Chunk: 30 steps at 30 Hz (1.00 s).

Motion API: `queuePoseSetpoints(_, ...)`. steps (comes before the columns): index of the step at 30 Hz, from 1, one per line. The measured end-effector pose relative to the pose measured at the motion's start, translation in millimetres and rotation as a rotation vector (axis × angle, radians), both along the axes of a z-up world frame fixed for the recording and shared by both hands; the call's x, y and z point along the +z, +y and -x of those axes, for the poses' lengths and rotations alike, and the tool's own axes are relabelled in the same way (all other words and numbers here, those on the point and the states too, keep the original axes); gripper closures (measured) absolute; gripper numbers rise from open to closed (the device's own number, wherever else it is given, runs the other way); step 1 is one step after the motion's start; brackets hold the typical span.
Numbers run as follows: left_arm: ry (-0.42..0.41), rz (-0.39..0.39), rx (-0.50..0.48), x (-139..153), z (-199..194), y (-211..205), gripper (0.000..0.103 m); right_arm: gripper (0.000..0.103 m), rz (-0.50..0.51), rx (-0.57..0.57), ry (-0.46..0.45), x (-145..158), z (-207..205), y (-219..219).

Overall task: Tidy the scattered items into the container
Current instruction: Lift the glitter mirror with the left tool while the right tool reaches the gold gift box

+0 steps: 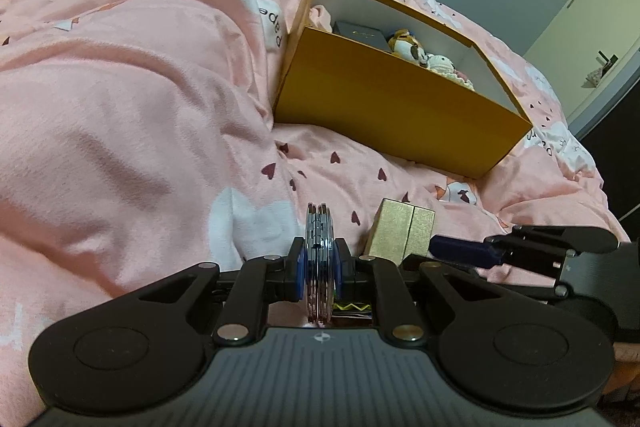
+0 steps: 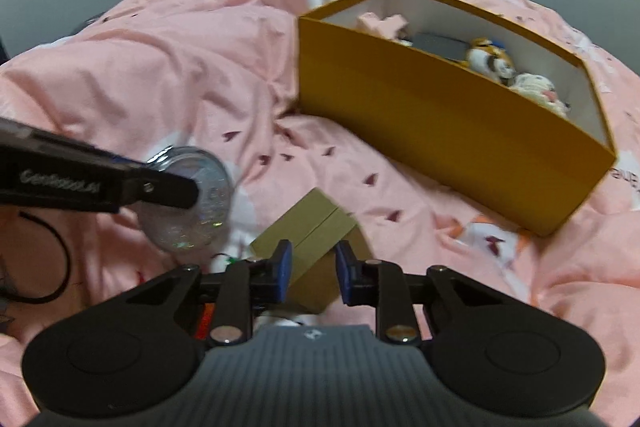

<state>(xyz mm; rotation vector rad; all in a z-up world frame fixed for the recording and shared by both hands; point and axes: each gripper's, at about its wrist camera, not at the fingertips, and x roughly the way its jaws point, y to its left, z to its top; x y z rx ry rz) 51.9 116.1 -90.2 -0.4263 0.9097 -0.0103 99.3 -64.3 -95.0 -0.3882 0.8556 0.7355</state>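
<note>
**On the pink duvet: left has the disc, right is lined up on the gold box**

On your left side, the left gripper point(image 1: 319, 269) is clamped on a round glittery compact point(image 1: 319, 259), held edge-on between the blue pads. From the right wrist view you see its flat sparkly face point(image 2: 200, 203), which the left view hides.

Centre: the small gold box point(image 1: 400, 237) lies on the duvet point(image 1: 120, 107), just right of the left gripper. Your right gripper point(image 2: 312, 269) straddles it with the jaws apart and not yet closed on it. The box's long axis runs diagonally across the gap, so I'd judge you need a wrist twist before closing.

Right and further back: the orange cardboard box point(image 2: 440, 131) sits open-topped, already holding a plush toy point(image 2: 490, 59) and a dark case point(image 2: 436, 45). It lies ahead and right of both tools; your right hand looks nearer. Only the left view shows the right gripper's finger point(image 1: 460, 251) reaching beside the gold box.
</note>
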Motion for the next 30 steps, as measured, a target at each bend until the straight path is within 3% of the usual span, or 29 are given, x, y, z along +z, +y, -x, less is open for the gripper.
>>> queuePoseSetpoints(11, 0.009, 0.014, -0.005, -1.5, -1.6, 2.2, 0.087, 0.076, 0.020, -0.027, 0.013, -3.1, -1.7, -5.1)
queuePoseSetpoints(22, -0.018, 0.188, -0.118, -6.9, -21.0, -19.3, 0.087, 0.077, 0.092, -0.164, 0.008, -4.7, -12.0, -32.9)
queuePoseSetpoints(30, -0.014, 0.224, -0.151, -10.1, -30.0, -31.8, 0.088, 0.076, 0.058, -0.215, 0.026, 0.3, -15.2, -46.9)
